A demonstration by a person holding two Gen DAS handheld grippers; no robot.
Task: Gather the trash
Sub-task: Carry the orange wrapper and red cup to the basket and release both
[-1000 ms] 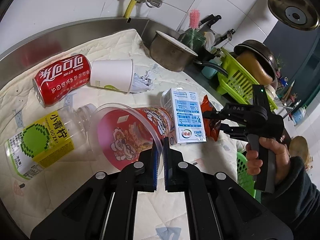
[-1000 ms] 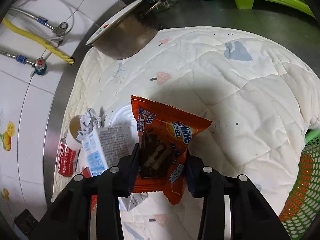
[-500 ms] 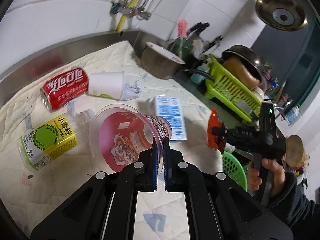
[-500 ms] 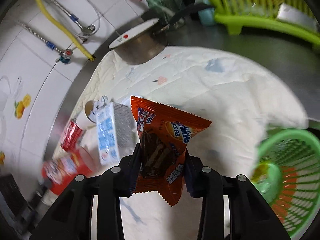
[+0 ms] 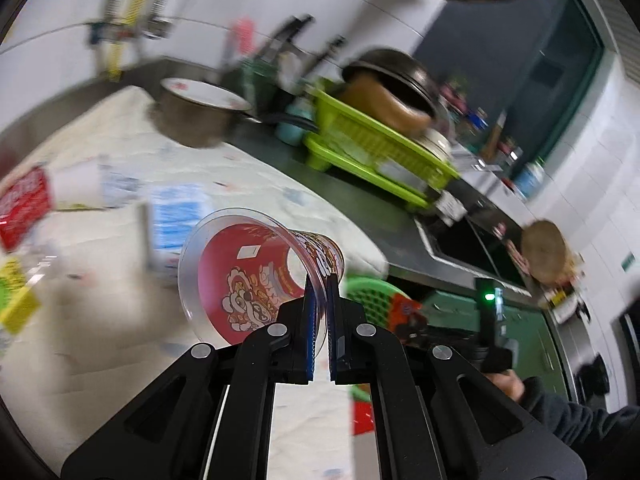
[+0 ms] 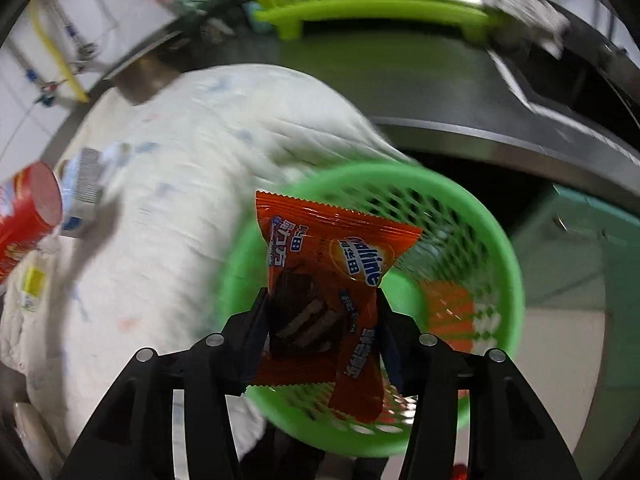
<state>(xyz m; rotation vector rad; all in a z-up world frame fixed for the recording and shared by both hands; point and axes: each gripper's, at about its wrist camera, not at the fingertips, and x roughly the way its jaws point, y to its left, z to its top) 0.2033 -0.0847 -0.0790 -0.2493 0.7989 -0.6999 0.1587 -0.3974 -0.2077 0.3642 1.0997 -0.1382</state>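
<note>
My left gripper point(image 5: 320, 280) is shut on the rim of a clear plastic cup point(image 5: 248, 276) with a red cartoon print, lifted off the white quilted cloth point(image 5: 100, 344). An orange snack wrapper point(image 6: 320, 280) sits between the fingers of my right gripper point(image 6: 322, 312), whose jaws are opening while the pads still touch its sides. The wrapper hangs over a green mesh basket point(image 6: 500, 240) below the counter edge. In the left wrist view the right gripper point(image 5: 404, 322) and wrapper point(image 5: 400, 308) are beside the basket point(image 5: 368, 288).
On the cloth lie a red can point(image 5: 24, 204), a white paper cup point(image 5: 78, 188), a blue-and-white carton point(image 5: 176, 216) and a bottle with a yellow-green label point(image 5: 16, 300). A metal pot point(image 5: 196, 116), a green dish rack point(image 5: 372, 152) and a sink point(image 5: 472, 248) stand behind.
The right gripper carried the wrapper from over the cloth to above the green basket, and its jaws stand wider. The left gripper lifted the cup and swung it toward the basket.
</note>
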